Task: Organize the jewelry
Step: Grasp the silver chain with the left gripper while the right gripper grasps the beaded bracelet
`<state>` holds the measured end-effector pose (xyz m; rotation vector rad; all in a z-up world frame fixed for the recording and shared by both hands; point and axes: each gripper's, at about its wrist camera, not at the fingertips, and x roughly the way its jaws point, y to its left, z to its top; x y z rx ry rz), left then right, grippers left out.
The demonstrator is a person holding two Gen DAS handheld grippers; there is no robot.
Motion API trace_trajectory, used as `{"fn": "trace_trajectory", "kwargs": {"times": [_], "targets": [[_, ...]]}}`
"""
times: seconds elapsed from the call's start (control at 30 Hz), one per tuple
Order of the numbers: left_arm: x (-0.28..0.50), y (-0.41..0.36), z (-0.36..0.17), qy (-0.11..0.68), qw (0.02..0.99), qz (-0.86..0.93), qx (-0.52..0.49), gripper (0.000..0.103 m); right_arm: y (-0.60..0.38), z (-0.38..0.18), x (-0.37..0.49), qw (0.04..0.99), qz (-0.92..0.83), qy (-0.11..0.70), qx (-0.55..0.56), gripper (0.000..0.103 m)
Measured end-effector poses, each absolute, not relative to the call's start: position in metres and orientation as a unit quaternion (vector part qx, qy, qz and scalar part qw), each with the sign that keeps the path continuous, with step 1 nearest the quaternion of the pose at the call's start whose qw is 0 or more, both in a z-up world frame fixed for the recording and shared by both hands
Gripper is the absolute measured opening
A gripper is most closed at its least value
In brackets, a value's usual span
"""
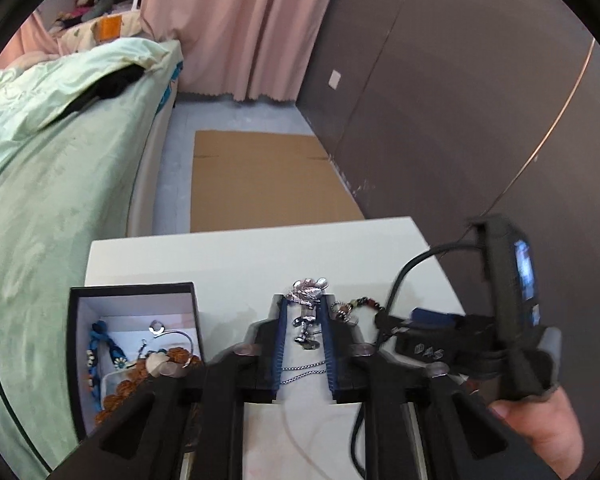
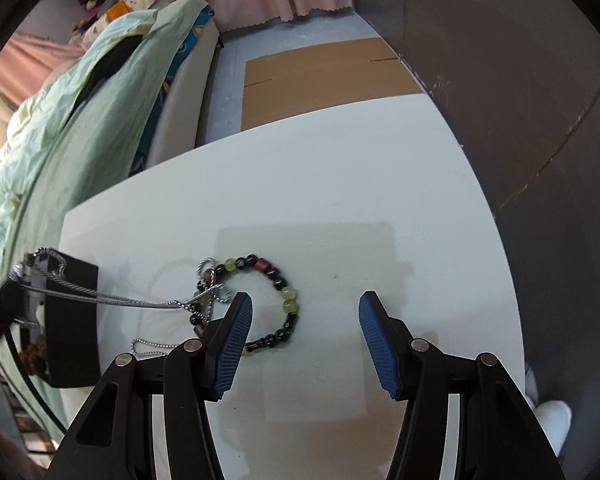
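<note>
Between the blue pads of the left gripper [image 1: 305,312], silver chain necklace [image 1: 306,322] clenched above the white desk [image 1: 240,260], beaded bracelet [image 2: 260,304] lying beside the right gripper [image 2: 306,320], jaws spread empty, black jewelry box [image 1: 136,344] contents seen only from left wrist.

hand-held gripper [image 2: 305,312]: black frame | ribbed blue pads | silver screws
</note>
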<state>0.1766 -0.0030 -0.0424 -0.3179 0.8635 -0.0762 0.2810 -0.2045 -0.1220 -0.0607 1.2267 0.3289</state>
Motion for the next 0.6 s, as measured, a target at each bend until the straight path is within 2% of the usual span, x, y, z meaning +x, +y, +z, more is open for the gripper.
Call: {"fn": "trace_trajectory", "kwargs": {"times": [0.1,0.17,0.23,0.27,0.6], "targets": [[0.17,0.004,-0.034,0.406,0.899,-0.032,-0.159,0.009,-0.198,-0.123,0.276,0.811,0.144,0.565,-0.057,0.053],[0.164,0.008,-0.027,0.396,0.903,-0.029,-0.163,0.009,-0.196,-0.122,0.273,0.816,0.134,0.557,-0.076,0.047],[0.16,0.01,-0.022,0.39,0.906,-0.029,-0.164,0.009,-0.196,-0.122,0.271,0.822,0.115,0.549,-0.099,0.02],[0.158,0.011,-0.02,0.387,0.907,-0.029,-0.164,0.009,-0.198,-0.121,0.272,0.821,0.117,0.55,-0.092,0.01],[0.134,0.019,0.016,0.339,0.924,-0.03,-0.173,0.008,-0.233,-0.085,0.263,0.841,0.136,0.524,-0.001,0.009]]}}
